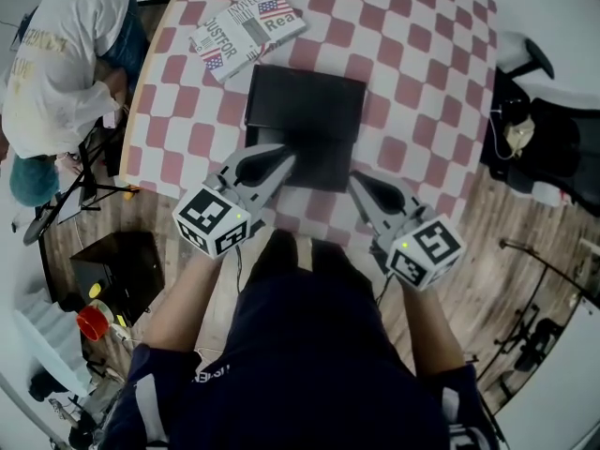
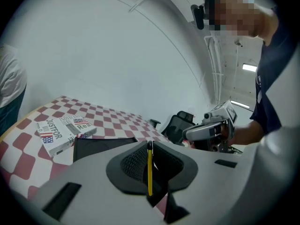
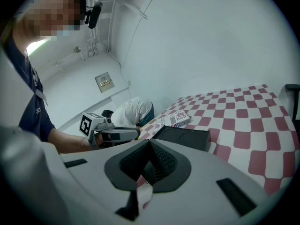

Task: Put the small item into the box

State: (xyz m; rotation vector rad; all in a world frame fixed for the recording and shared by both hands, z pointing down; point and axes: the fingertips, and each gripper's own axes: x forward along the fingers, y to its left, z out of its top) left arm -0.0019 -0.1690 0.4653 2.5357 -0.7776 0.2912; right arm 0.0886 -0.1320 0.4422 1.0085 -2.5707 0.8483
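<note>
**Desk:** While you are hovering by the box (image 1: 305,111), what is your left gripper (image 2: 150,146) pinching?

**Photographer:** A thin yellow strip (image 2: 149,172), probably light and slippery, so you are clamping its flat faces. Your right gripper (image 3: 149,146) is sitting closed, empty.

One black box (image 1: 305,120), one yellow stick (image 2: 149,168), two printed packs (image 1: 225,43) (image 1: 274,15), two hand-held grippers (image 1: 289,160) (image 1: 355,180).

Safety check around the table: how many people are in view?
2. The person wearing the camera stands at the table's near edge; another person in a white shirt bends down beyond its left edge. Others could be out of frame.
</note>
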